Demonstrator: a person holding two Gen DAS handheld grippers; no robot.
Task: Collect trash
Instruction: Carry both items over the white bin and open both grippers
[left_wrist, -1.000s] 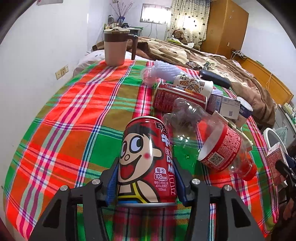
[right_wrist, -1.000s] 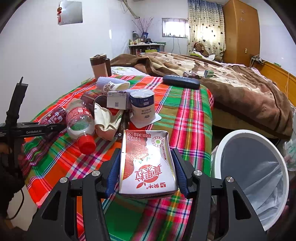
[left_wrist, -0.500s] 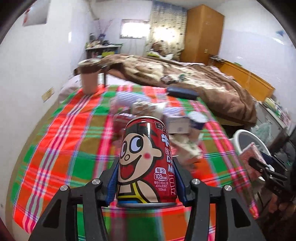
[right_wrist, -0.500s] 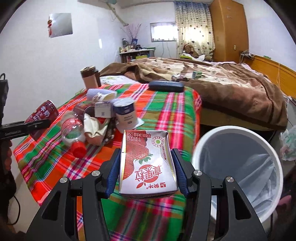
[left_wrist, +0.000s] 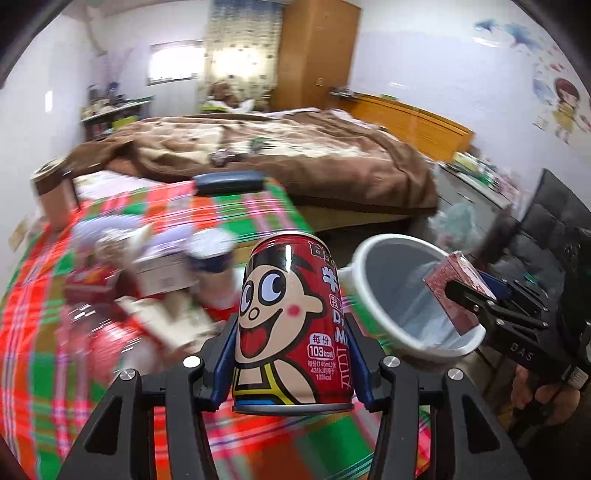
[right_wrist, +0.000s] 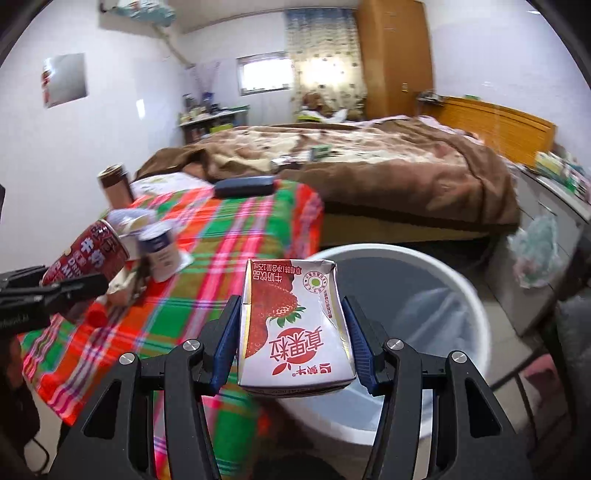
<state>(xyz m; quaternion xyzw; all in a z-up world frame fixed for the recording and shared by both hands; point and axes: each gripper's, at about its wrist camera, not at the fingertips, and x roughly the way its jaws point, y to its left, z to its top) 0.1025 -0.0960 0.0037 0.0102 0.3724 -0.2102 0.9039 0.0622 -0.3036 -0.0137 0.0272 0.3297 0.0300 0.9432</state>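
Beside one white bin, left claw pinching one red can, right claw pinching one strawberry-milk carton.

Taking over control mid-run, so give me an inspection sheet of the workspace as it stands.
Surface: plaid blanket, littered.
Job's things: red can, strawberry milk carton, white bin with liner beside the bed.
Clutter: blue-white cup, brown tumbler, dark case, blurred wrappers.
Grippers: left gripper shut on the can; right gripper shut on the carton, near the bin's rim.
Cables: nothing seen.
Surroundings: brown quilt, wardrobe.
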